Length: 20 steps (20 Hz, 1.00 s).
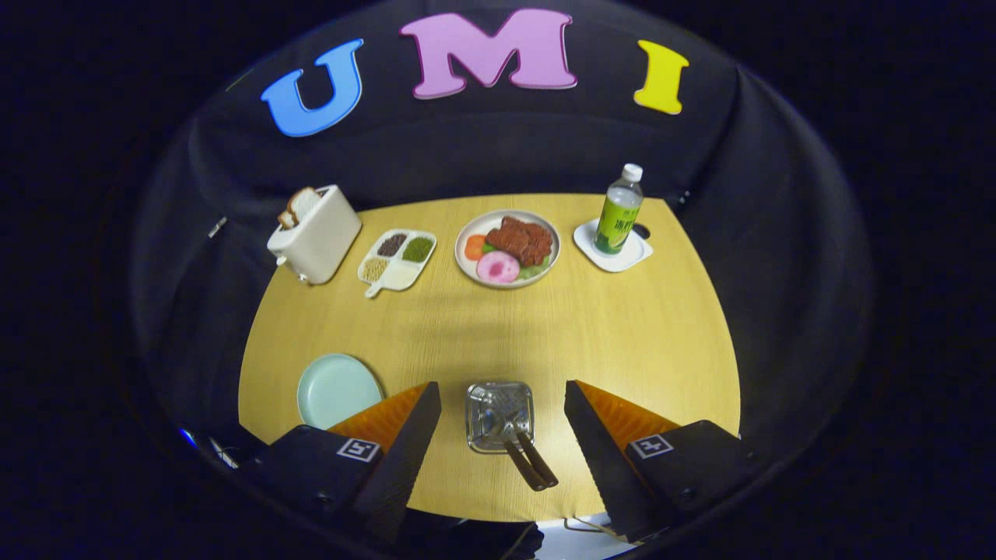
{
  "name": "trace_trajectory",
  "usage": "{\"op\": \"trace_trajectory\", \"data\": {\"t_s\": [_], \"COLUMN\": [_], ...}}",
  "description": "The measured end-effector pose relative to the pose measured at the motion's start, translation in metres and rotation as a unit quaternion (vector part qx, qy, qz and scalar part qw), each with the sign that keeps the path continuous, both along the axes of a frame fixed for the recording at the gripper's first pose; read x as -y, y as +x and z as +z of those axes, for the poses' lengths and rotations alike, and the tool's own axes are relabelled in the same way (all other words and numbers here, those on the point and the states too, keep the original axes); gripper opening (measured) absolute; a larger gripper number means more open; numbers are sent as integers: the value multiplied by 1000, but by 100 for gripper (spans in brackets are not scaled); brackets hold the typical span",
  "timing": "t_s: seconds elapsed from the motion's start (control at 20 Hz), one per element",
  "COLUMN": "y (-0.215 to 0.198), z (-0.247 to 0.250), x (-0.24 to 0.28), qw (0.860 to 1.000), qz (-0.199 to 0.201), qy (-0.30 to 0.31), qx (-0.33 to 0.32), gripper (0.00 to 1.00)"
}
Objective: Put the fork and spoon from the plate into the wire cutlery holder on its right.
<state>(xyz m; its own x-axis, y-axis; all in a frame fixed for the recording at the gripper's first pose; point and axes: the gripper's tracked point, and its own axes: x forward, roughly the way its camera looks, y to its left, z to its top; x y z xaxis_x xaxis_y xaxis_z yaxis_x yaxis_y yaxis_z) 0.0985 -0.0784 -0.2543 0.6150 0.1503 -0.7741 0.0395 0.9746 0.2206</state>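
Note:
The wire cutlery holder [499, 415] stands on the wooden table directly below, between my two fingers. Two brown-handled utensils [531, 462] stand in it, heads down, their handles leaning toward me and to the right; which is the fork and which the spoon I cannot tell. A pale green plate [338, 390] lies bare to the left of the holder, partly behind my left finger [405, 435]. My gripper [502, 400] hangs above the holder, open wide, with nothing between the fingers. Neither finger touches the holder or the handles.
Along the far edge stand a white toaster with bread [315, 232], a divided dish of beans [397, 259], a plate of food [507, 247] and a green bottle [619, 210] on a white coaster. The wooden table [545, 334] shows bare between them and the holder.

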Motion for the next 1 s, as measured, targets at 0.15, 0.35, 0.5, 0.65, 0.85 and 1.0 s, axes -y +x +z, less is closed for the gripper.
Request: {"op": "trace_trajectory", "data": {"t_s": [0.15,0.35,0.5,0.65,0.85,1.0], "y": [11,-3,-23,-36,-47,-47], "z": [47,127,146,148,139,131], "x": [31,67,67,54,46,47], "qw": [994,965,956,955,949,949], "qz": [-20,-18,9,13,39,64], "qy": [-35,-103,-109,-47,-20,-15], "qx": [106,239,273,292,313,308], "gripper": [100,99,99,98,98,98]}}
